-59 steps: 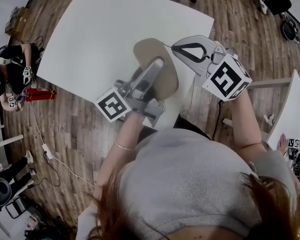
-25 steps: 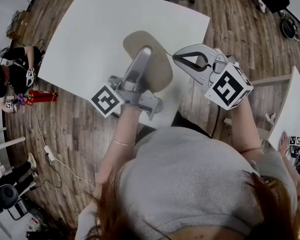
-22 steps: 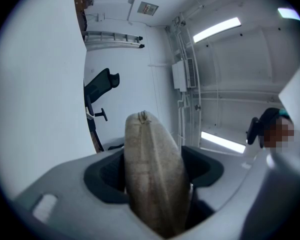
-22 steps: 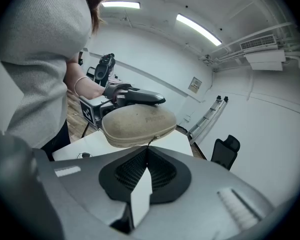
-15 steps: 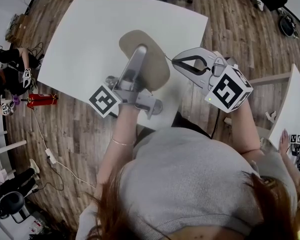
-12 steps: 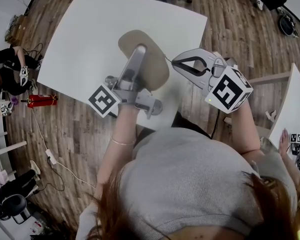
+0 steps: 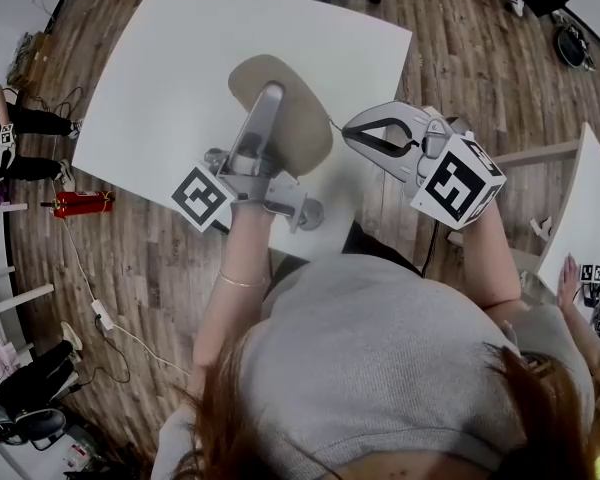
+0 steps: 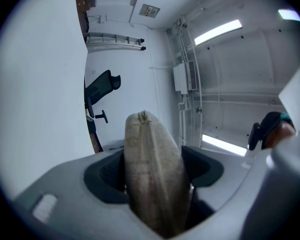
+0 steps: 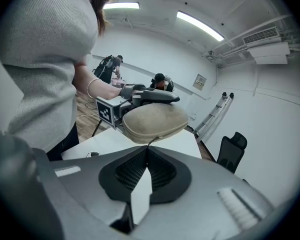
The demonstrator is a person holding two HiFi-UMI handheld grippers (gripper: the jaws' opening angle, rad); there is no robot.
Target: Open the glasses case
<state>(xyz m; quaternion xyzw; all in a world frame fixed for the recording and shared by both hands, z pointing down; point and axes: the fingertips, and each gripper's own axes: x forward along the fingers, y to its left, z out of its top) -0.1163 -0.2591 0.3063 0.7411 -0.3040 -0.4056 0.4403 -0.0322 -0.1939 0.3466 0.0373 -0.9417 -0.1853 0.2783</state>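
A white table (image 7: 180,58) stood on a wood-plank floor (image 7: 150,268). White walls (image 9: 150,59) rose to a ceiling with strip lights (image 9: 200,26). A ladder (image 9: 212,115) leaned near a black chair (image 9: 231,151).

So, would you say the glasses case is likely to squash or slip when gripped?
Probably semi-rigid: the glasses case keeps its domed shape between the left tongs. Its matte, cloth-like cover likely resists slipping. It seems light, held out by one end.
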